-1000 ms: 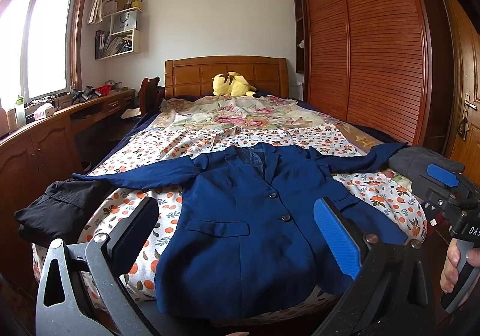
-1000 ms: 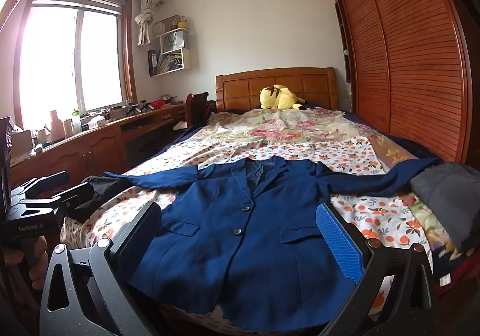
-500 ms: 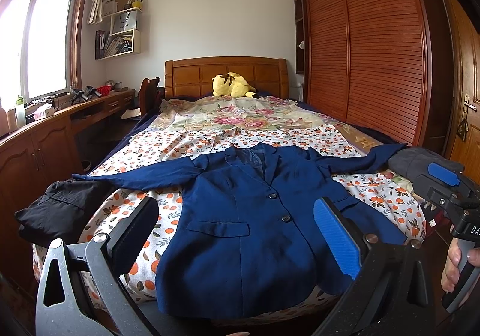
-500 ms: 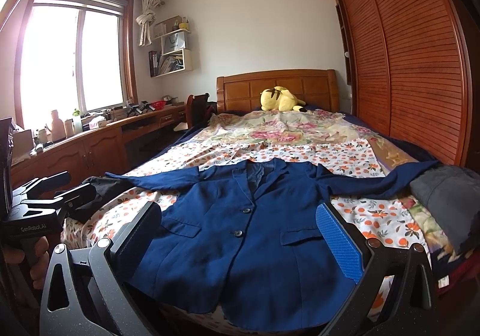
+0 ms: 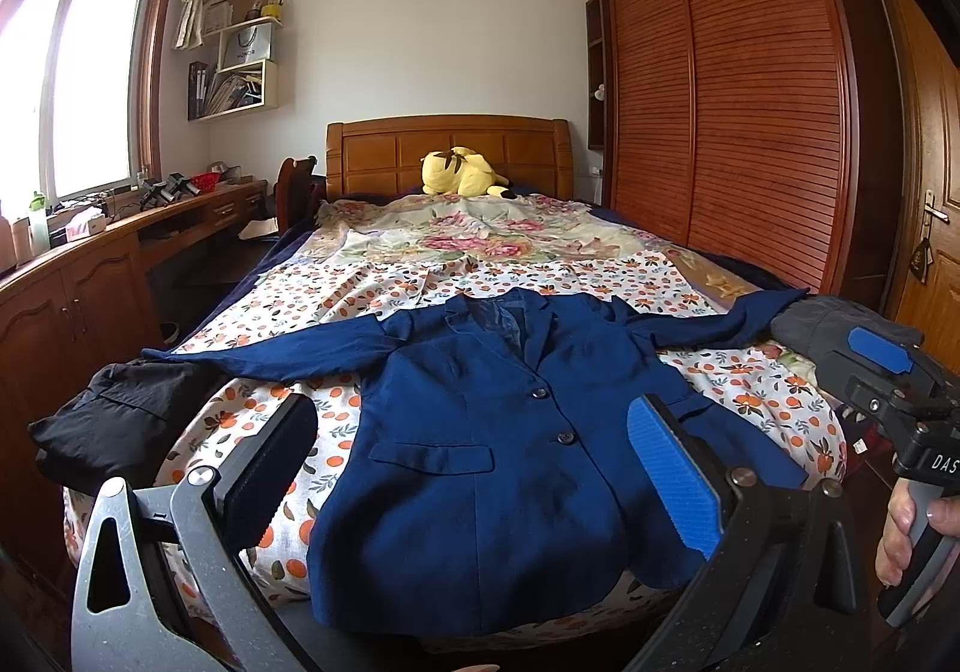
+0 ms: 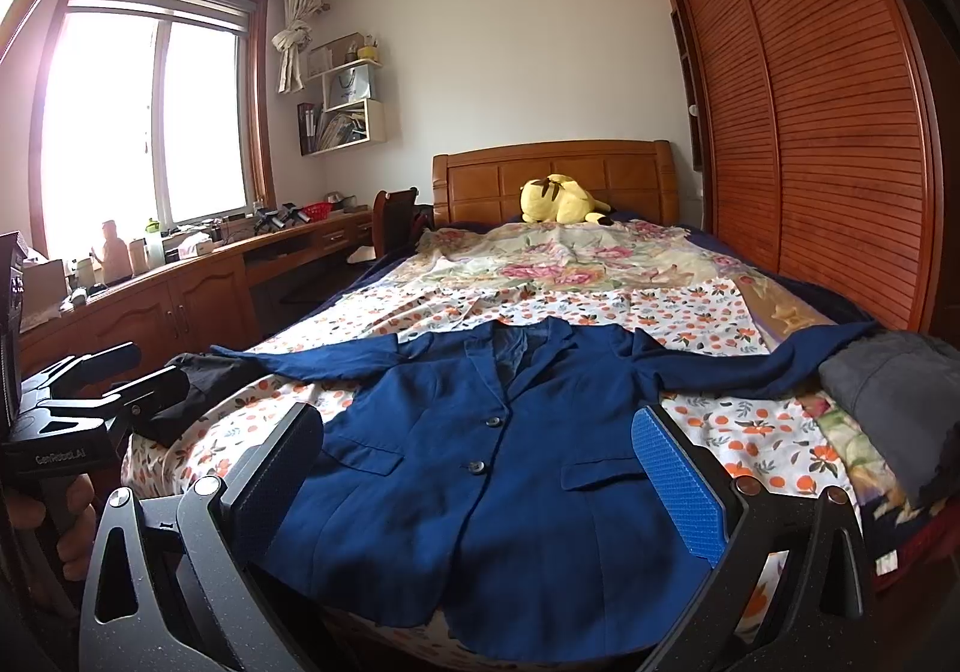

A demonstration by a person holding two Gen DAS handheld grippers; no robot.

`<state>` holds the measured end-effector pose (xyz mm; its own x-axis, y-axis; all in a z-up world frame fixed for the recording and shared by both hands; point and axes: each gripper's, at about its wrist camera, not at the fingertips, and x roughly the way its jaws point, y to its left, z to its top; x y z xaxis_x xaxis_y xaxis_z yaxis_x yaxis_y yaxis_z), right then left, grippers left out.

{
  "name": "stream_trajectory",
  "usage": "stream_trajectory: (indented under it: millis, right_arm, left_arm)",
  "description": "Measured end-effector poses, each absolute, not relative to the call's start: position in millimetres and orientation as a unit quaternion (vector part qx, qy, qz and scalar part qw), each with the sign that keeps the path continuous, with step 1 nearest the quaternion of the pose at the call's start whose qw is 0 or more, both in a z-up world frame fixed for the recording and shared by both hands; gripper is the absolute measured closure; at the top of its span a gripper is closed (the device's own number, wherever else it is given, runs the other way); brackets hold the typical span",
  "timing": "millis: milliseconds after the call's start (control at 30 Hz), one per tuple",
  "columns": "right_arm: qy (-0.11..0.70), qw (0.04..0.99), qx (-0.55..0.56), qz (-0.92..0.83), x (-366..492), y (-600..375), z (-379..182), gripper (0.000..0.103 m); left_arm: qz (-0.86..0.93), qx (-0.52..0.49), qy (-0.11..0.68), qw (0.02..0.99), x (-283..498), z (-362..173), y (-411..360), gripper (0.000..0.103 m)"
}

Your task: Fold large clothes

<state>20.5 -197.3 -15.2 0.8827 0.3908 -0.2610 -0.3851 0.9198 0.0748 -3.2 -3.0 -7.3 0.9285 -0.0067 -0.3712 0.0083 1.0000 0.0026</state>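
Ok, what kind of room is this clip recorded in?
A home bedroom, most likely: a bed with a wooden headboard, a slatted wardrobe alongside, and a blue blazer spread out flat for folding.

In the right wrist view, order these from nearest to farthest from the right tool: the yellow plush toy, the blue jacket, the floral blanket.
From the right tool:
1. Blue jacket, spread flat on the bed directly ahead, nearest.
2. Floral blanket, beyond the jacket's collar, mid-bed.
3. Yellow plush toy, at the headboard, farthest.
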Motion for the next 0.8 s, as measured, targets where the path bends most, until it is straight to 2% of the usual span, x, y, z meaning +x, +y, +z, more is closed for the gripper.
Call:
stream_trajectory:
  millis: [800]
  right_arm:
    - [0.128,0.971,0.01,0.203,17.2,-199.3,-16.7,0.001]
  left_arm:
    - [-0.005,0.002,0.185,0.983,-5.5,0.7,-9.3,0.0]
